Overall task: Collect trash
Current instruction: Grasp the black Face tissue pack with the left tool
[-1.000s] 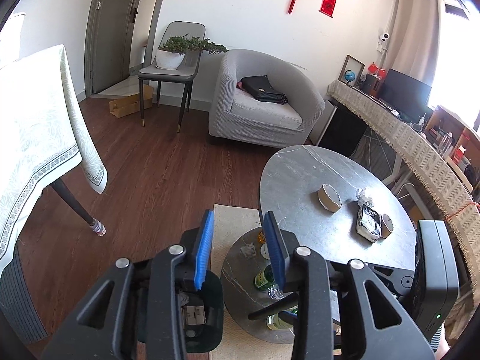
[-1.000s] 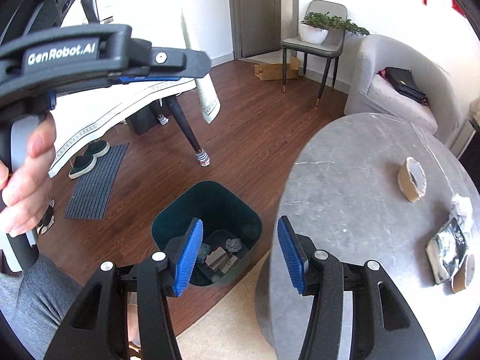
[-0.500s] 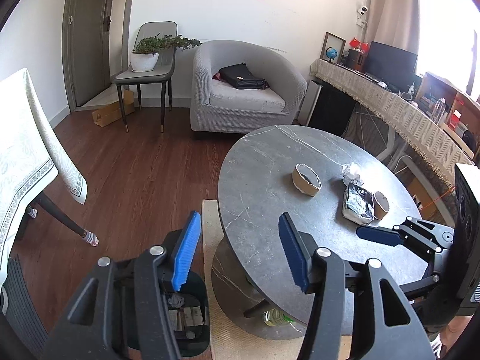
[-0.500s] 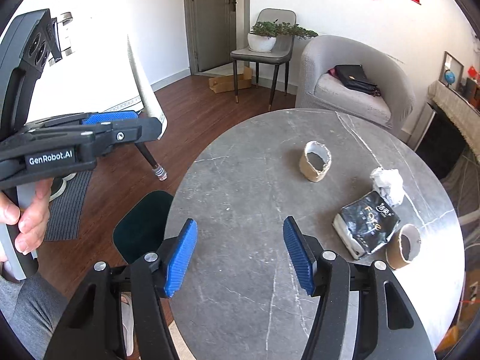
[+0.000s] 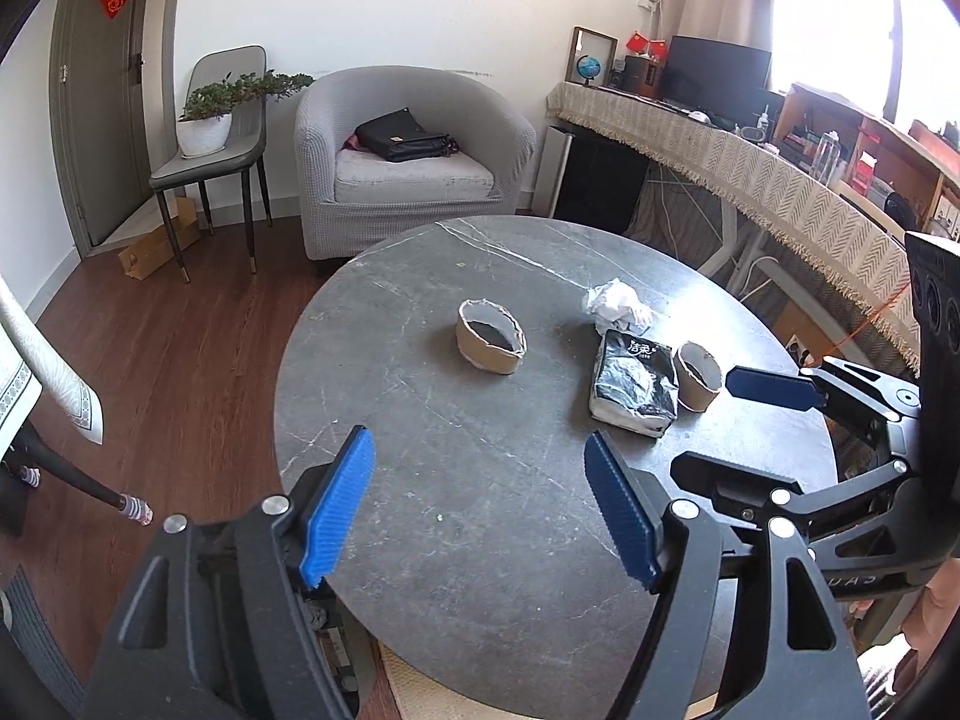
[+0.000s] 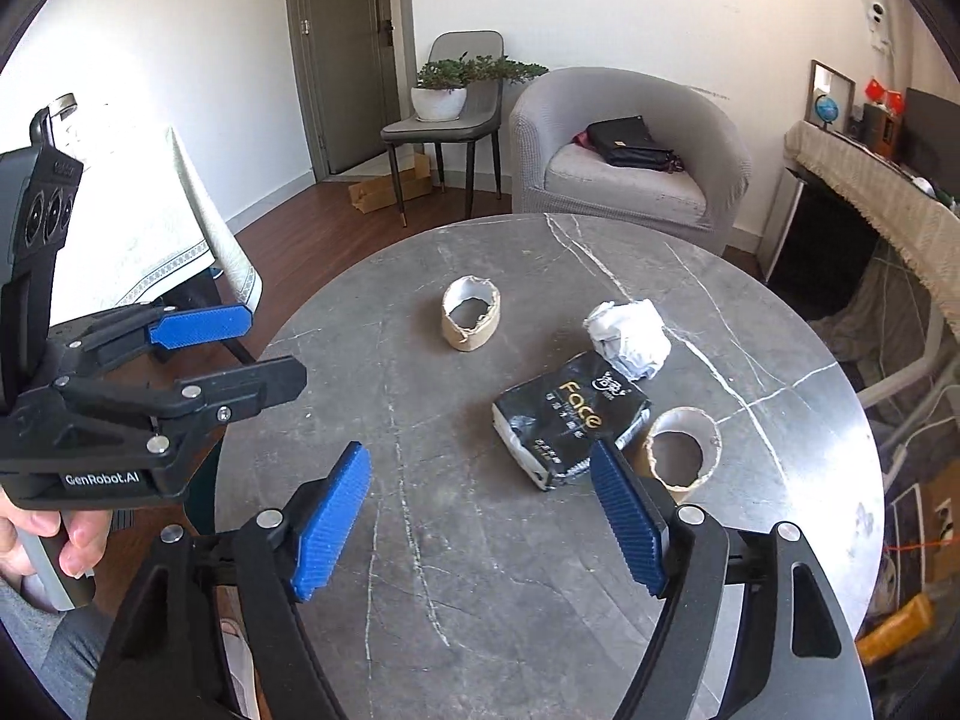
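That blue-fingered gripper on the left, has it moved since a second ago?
Yes. The left gripper has swung from above the bin beside the table to over the round table; its jaws have just been opening, with nothing between them.

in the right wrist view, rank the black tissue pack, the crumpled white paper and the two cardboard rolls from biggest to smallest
1. black tissue pack
2. crumpled white paper and near cardboard roll: alike, and the roll lies nearer the camera
3. far cardboard roll
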`<action>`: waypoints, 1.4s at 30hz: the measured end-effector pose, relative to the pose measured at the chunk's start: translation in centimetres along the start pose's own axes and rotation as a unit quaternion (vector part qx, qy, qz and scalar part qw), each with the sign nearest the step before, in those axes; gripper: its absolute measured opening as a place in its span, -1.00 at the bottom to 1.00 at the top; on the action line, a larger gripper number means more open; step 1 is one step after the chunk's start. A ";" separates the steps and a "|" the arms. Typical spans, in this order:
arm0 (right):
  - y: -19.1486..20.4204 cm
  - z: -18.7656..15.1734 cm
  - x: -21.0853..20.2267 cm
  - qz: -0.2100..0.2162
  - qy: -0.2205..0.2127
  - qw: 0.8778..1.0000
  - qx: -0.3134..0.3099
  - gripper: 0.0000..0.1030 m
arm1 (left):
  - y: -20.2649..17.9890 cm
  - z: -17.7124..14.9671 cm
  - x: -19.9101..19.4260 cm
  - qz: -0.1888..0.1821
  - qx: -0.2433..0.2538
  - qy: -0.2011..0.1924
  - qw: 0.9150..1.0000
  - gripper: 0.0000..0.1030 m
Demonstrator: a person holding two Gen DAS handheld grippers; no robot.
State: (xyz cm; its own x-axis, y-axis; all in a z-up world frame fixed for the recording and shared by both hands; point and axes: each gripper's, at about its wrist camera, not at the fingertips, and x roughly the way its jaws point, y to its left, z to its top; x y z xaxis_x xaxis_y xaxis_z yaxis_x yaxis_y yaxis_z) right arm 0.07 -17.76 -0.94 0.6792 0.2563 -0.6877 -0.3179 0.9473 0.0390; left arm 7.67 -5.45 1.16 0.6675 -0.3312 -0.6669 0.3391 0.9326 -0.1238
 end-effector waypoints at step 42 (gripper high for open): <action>-12.6 -4.6 -1.0 -0.012 0.021 0.996 0.085 0.71 | -9.6 1.2 11.6 -0.018 0.059 0.084 0.995 0.51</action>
State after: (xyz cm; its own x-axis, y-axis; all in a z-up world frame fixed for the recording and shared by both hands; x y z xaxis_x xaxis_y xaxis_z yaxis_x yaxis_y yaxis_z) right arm 0.33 -30.82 -4.10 0.6555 0.2284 -0.7198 -0.1823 0.9728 0.1426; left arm 12.99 -18.42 -4.52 0.5372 -0.3268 -0.7776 0.4425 0.8940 -0.0701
